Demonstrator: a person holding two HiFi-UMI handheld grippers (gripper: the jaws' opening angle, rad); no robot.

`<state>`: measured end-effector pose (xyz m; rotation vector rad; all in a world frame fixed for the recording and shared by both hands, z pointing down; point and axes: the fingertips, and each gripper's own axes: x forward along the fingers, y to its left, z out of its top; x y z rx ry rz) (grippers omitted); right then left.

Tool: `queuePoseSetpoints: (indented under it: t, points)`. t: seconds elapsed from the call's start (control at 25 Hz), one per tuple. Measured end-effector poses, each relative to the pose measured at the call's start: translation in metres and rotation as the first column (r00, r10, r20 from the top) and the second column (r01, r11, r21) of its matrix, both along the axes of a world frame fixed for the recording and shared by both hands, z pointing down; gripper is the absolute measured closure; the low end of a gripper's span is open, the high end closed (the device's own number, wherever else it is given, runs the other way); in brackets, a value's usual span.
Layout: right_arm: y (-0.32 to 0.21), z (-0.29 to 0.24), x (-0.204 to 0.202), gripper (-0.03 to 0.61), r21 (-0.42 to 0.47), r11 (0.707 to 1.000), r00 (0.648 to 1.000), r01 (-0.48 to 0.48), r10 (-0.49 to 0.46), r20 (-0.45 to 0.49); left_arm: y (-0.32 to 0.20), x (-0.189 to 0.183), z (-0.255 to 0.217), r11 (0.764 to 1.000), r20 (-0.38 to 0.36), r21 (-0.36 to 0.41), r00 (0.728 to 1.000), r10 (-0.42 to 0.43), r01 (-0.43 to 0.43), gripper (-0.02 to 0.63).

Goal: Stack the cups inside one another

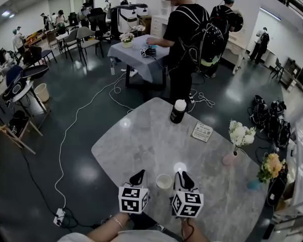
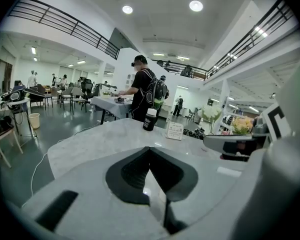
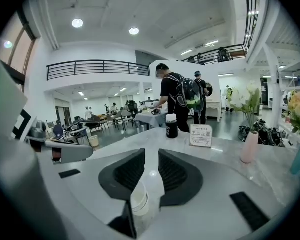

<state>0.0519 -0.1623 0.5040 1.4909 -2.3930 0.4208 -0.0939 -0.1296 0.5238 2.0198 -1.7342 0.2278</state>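
Cups [image 1: 164,181] look already nested, standing on the table [image 1: 151,135] between the left gripper [image 2: 150,151], fingers together, and the right gripper [image 3: 151,159], fingers narrowly apart on nothing, so I'd guess only drawing clear remains.
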Motion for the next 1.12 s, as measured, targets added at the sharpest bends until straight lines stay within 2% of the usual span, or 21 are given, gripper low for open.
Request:
queuePoseSetpoints:
  t: [0.28,0.8,0.96,1.12]
  points:
    - [-0.007,-0.006,0.023,0.563,0.005,0.994,0.994,-0.105,0.105,0.015,-0.009,-0.005,-0.007,1.0,0.017,0.02,1.0,0.018,-0.018,0.618]
    - [-0.008,-0.003,0.047,0.571,-0.012,0.978,0.978,-0.207,0.207,0.023,-0.024,0.003,-0.007,0.996,0.013,0.023,0.996,0.091,-0.091,0.618]
    - [-0.003,-0.004,0.048,0.571,-0.013,0.964,0.964,-0.264,0.264,0.029,-0.021,-0.001,-0.011,0.989,0.028,0.041,0.99,0.14,-0.141,0.618]
    - [0.004,-0.004,0.05,0.571,-0.006,0.934,0.934,-0.357,0.357,0.028,-0.021,-0.004,-0.011,0.974,0.057,0.056,0.974,0.218,-0.221,0.618]
